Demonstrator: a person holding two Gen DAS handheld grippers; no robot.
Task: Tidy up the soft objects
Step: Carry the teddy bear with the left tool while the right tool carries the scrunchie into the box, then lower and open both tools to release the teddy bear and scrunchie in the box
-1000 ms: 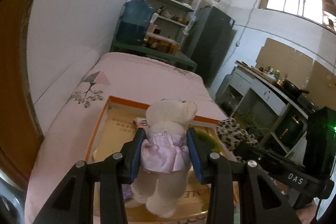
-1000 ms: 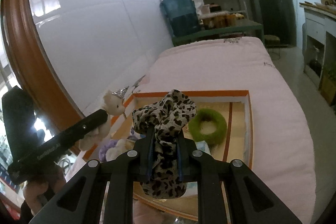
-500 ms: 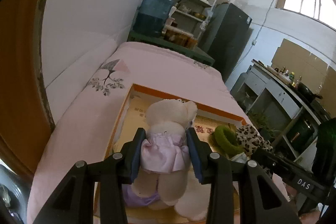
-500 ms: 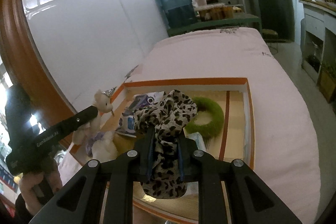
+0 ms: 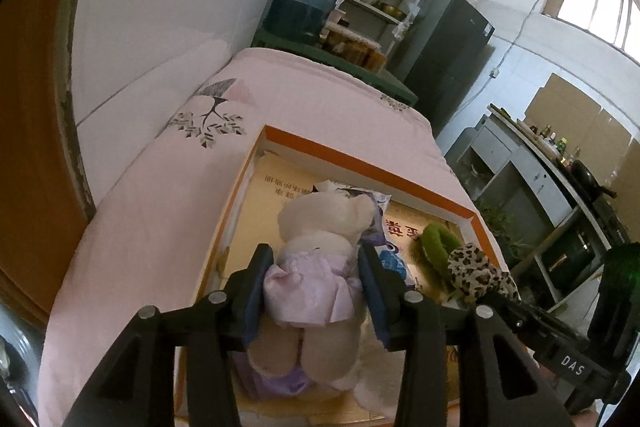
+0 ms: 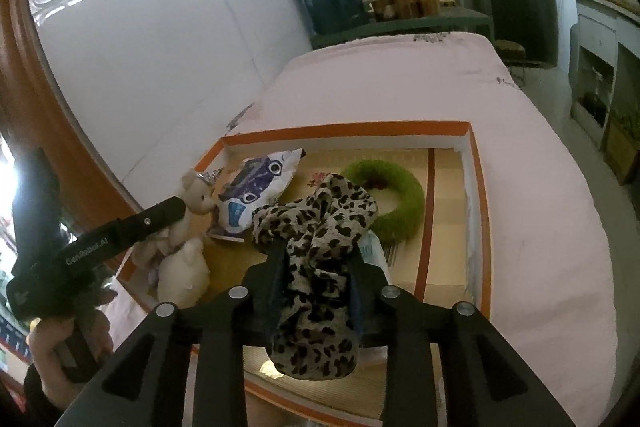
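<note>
Cream bear between opening left gripper | leopard scrunchie between opening right gripper

Box near edge cut off; purple toy under bear, perhaps plush.

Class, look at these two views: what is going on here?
A person holds a gripper in each hand over an orange-rimmed shallow box on a pink bed. The left gripper, jaws opening, has a cream plush bear in a lilac dress between them. The right gripper, jaws also opening, has a leopard-print fabric scrunchie between them.
</note>
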